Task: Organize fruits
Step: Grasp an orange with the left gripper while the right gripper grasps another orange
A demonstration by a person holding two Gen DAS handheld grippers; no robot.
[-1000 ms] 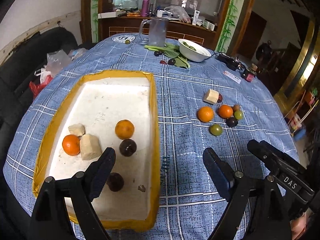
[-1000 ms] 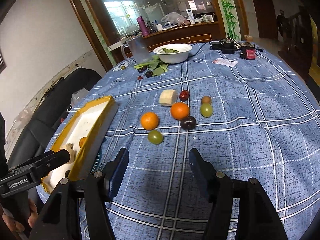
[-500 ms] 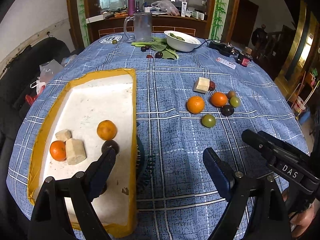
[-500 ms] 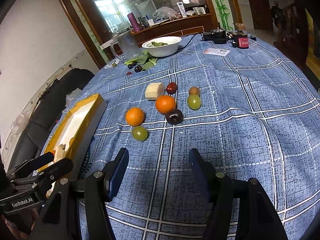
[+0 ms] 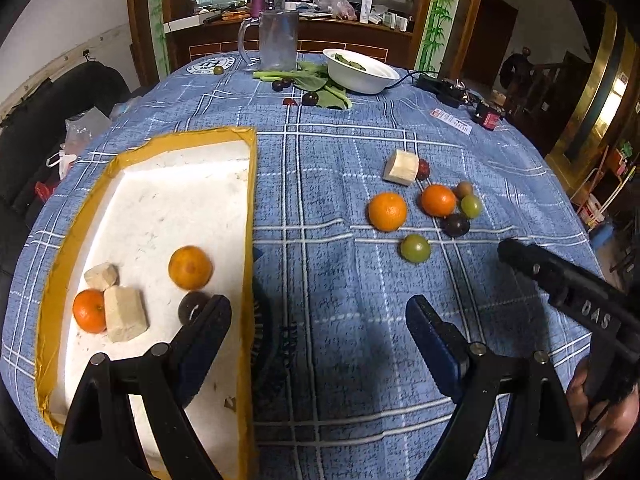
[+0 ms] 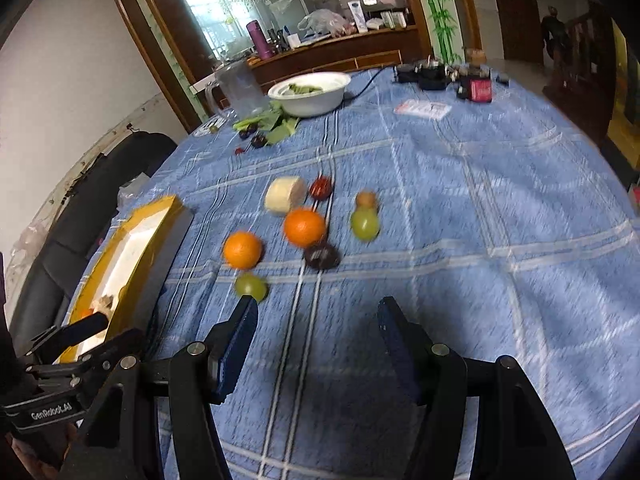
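A white foam tray with a yellow rim [image 5: 248, 200] lies at the left and holds two oranges [image 5: 190, 267], pale chunks [image 5: 124, 314] and a dark plum [image 5: 191, 308]. On the blue checked cloth to the right lie two oranges [image 5: 387, 211], a green fruit [image 5: 415, 248], a dark plum [image 5: 455, 225], a pale chunk [image 5: 400, 167] and small fruits. My left gripper [image 5: 318, 344] is open and empty over the tray's right rim. My right gripper [image 6: 316, 336] is open and empty just short of the green fruit [image 6: 250, 286] and oranges [image 6: 305, 227].
At the far side stand a clear jug [image 5: 276, 40], a white bowl [image 5: 360, 70] with greens, loose leaves and dark fruits [image 5: 310, 98], and small devices with cables [image 5: 460, 94]. A black sofa [image 5: 40, 120] is left of the table. The tray also shows at the right wrist view's left [image 6: 132, 248].
Both grippers have moved forward toward the loose fruits, which look larger now. The left gripper has shifted right off the tray. Both stay open and empty.
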